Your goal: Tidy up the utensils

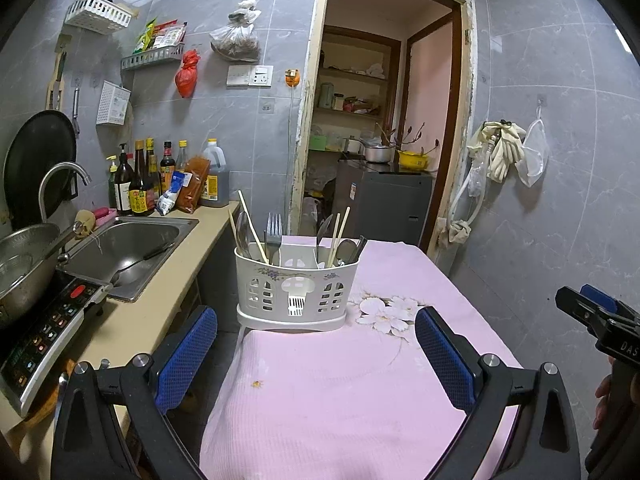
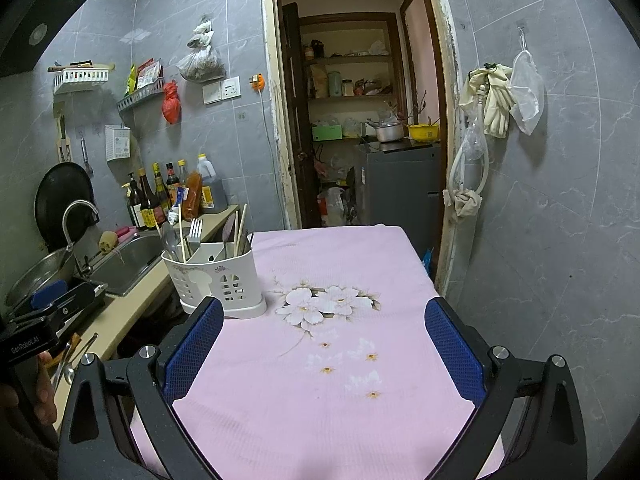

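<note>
Item one: a white perforated plastic utensil caddy (image 1: 295,285) with a small floral print is standing upright on the desk (image 1: 340,380), which is wearing a pink cloth printed with white flowers. I am seeing it at the far left of the cloth, close to the edge nearest the steel sink (image 1: 124,246). Its left compartment is holding a metal fork (image 1: 274,229), a spoon (image 1: 243,232) and pale wooden chopsticks (image 1: 252,226); the right compartment is holding more chopsticks and dark-handled utensils.

Item two: my left gripper (image 1: 316,354) is hovering near the caddy, blue-padded fingers (image 1: 187,354) spread wide and gripping nothing.

Item three: my right gripper (image 2: 325,350) is hovering over the flower print, fingers (image 2: 454,350) likewise parted and holding nothing.
</note>
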